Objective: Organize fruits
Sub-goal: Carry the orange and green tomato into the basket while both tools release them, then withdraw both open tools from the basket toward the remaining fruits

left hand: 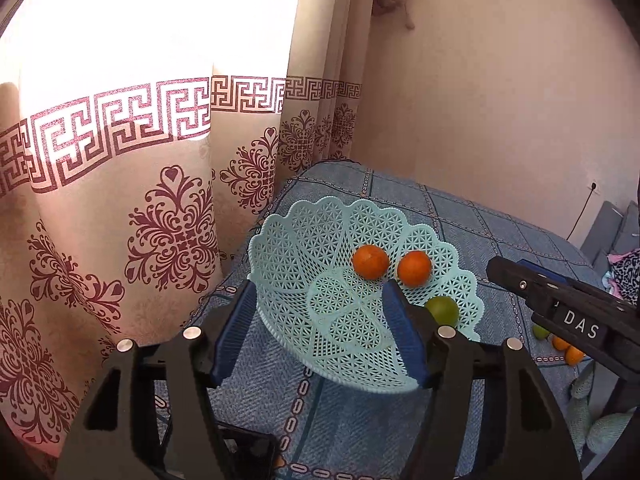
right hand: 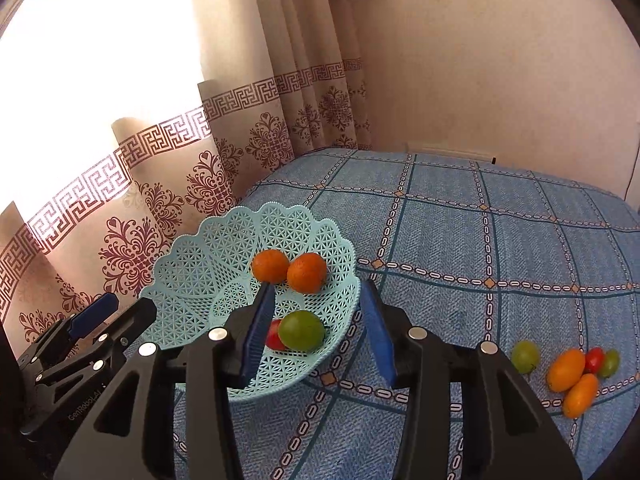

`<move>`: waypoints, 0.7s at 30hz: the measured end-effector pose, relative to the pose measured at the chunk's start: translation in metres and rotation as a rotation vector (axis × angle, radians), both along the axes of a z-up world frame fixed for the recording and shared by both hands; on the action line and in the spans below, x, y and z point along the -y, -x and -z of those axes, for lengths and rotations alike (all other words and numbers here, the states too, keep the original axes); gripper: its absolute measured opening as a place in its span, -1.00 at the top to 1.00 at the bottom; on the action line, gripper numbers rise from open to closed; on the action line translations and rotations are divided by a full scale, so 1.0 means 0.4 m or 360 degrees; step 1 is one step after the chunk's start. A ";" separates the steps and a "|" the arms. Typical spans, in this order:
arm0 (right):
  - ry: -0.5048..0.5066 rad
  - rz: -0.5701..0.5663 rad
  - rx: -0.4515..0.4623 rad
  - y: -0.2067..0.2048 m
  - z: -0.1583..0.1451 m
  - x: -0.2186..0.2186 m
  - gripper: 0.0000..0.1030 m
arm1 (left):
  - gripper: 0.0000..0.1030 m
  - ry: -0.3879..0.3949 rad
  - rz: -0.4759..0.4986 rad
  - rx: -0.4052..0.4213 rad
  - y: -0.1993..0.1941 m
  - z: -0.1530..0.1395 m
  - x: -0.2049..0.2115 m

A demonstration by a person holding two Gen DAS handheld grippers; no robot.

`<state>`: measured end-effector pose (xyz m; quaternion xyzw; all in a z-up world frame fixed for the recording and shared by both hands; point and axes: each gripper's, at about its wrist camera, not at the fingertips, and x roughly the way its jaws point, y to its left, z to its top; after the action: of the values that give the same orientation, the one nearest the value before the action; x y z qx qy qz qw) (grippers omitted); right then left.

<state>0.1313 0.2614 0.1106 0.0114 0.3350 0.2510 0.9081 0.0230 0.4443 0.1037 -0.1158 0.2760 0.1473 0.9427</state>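
Note:
A pale teal lattice basket (right hand: 192, 264) sits on the blue checked cloth (right hand: 460, 240) near the curtain. Two round oranges (right hand: 270, 266) (right hand: 307, 283), a green fruit (right hand: 301, 330) and a partly hidden red fruit (right hand: 274, 336) lie inside. My right gripper (right hand: 317, 287) hovers open over the basket's near right rim, holding nothing. My left gripper (left hand: 320, 286) is open too, its fingers (left hand: 236, 332) straddling the near left part of the basket (left hand: 304, 248). Loose fruits lie on the cloth at right: a green one (right hand: 525, 356), two oval orange ones (right hand: 566, 370), a red one (right hand: 595, 360).
A patterned curtain (left hand: 168, 232) hangs close behind and left of the basket. A plain wall (right hand: 480, 60) backs the cloth. The cloth (left hand: 500, 236) drops off at right, with grey cushions (left hand: 616, 232) beyond. My right gripper's body (left hand: 560, 308) reaches in from the right.

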 end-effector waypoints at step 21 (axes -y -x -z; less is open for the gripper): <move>-0.0092 0.0125 0.0032 0.053 -0.017 0.107 -0.22 | -0.87 -0.0008 -0.0008 0.0037 0.022 -0.025 0.047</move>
<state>0.1101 0.2185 0.1175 0.0481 0.3178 0.2249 0.9198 0.0141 0.4256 0.1135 -0.1158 0.2643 0.1490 0.9458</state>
